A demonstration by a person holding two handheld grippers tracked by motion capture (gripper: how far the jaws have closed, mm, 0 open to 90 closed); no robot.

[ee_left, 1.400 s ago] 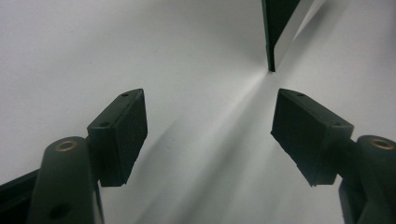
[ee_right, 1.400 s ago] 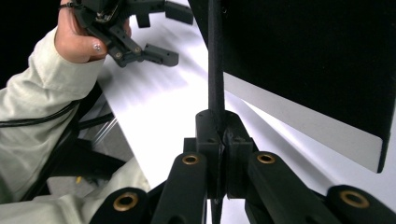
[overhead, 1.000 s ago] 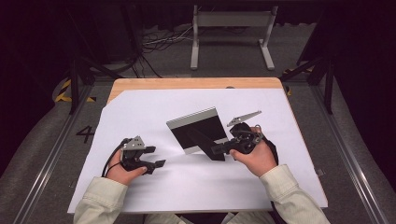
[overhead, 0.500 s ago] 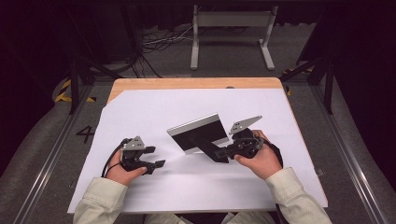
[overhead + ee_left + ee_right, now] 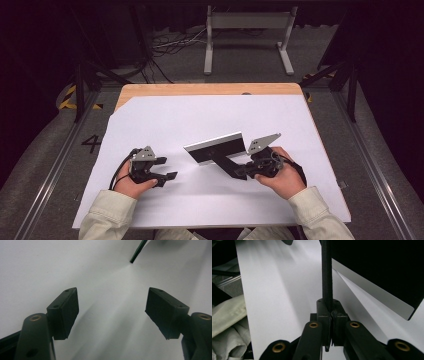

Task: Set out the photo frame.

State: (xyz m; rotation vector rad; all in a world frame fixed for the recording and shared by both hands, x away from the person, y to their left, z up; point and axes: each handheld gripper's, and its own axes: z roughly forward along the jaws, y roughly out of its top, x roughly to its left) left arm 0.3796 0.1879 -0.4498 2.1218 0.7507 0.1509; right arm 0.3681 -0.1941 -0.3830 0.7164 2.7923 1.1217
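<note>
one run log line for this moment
right tool: shut on black flap of tablet stand | left tool: open, empty | surface: white sheet

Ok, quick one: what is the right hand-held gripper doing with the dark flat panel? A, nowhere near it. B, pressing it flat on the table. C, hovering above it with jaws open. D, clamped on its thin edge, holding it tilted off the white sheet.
D: the right hand-held gripper is shut on the panel, which is tilted.
</note>
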